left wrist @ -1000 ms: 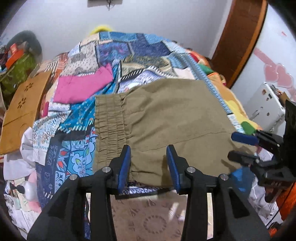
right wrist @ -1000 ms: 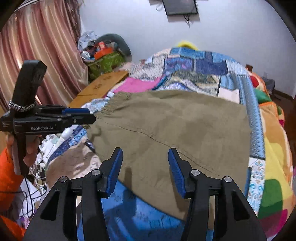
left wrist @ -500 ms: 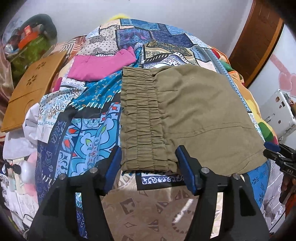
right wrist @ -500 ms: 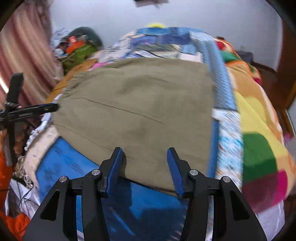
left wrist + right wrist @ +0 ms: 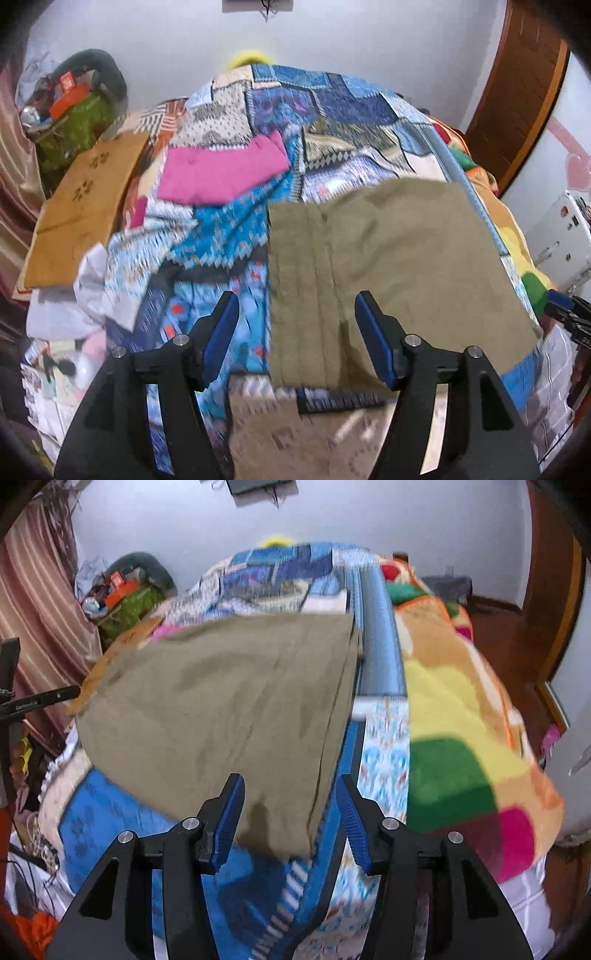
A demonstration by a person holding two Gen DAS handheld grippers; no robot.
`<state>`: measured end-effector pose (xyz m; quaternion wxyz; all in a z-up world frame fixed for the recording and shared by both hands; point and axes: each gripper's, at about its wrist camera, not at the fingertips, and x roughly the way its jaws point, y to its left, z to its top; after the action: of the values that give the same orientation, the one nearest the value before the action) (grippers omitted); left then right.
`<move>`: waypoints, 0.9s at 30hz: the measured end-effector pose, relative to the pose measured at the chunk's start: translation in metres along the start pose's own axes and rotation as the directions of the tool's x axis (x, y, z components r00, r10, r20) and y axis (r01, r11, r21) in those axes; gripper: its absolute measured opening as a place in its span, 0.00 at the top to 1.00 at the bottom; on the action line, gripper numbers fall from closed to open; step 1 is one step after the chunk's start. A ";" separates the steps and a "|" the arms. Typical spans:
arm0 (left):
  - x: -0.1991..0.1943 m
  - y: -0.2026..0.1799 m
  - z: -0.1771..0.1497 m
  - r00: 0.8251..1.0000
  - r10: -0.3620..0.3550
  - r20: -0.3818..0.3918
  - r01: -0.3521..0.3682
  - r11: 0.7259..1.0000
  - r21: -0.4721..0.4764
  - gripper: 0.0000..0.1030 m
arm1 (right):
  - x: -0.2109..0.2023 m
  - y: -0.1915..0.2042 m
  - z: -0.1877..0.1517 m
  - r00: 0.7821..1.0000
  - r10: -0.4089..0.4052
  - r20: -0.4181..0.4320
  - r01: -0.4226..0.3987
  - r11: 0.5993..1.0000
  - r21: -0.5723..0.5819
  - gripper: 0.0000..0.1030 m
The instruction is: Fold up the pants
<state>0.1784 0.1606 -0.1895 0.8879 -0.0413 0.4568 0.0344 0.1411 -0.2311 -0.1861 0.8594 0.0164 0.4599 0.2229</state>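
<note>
Olive-khaki cotton pants (image 5: 388, 266), folded into a flat rectangle, lay on the bed's blue patchwork quilt (image 5: 229, 236), near its front edge, elastic waistband toward the left in the left wrist view. Left tongs (image 5: 295, 339) hovered over the waistband's near corner, jaws spread after just opening wider; cloth showed between the blue pads but neither pad pressed it. Right tongs (image 5: 290, 816) hung over the opposite near corner of the pants (image 5: 221, 701), jaws partly spread, fabric seen between them, no pinch visible. Frames blurred, so exact contact was hard to read. A pink folded garment (image 5: 221, 173) lay farther back on the quilt, apart from the pants. A brown cardboard sheet (image 5: 81, 206) rested at the bed's left side, beside a green bag (image 5: 77, 125) of clutter. A multicoloured fleece blanket (image 5: 461, 720) covered the bed's right side, just beside the pants' edge. Striped pink curtain (image 5: 33, 602) at far left.
</note>
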 end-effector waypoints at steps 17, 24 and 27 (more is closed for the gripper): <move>0.110 0.003 0.068 0.989 -0.049 -0.141 0.054 0.998 0.031 0.36 | 0.101 -0.042 0.122 0.995 -0.069 0.068 0.073 0.995 -0.061 0.54; 0.125 0.018 0.063 0.986 -0.104 -0.127 0.098 0.994 -0.052 0.35 | 0.167 -0.054 0.150 0.996 -0.087 -0.023 0.085 0.993 -0.086 0.70; 0.124 0.026 0.062 0.991 -0.092 -0.099 0.083 0.992 -0.093 0.36 | 0.190 -0.053 0.144 0.990 -0.109 -0.093 0.096 0.986 -0.135 0.78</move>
<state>0.2978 0.1953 -0.2562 0.8611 -0.1024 0.4979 0.0135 0.3664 -0.1772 -0.2639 0.8449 -0.0742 0.4869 0.2085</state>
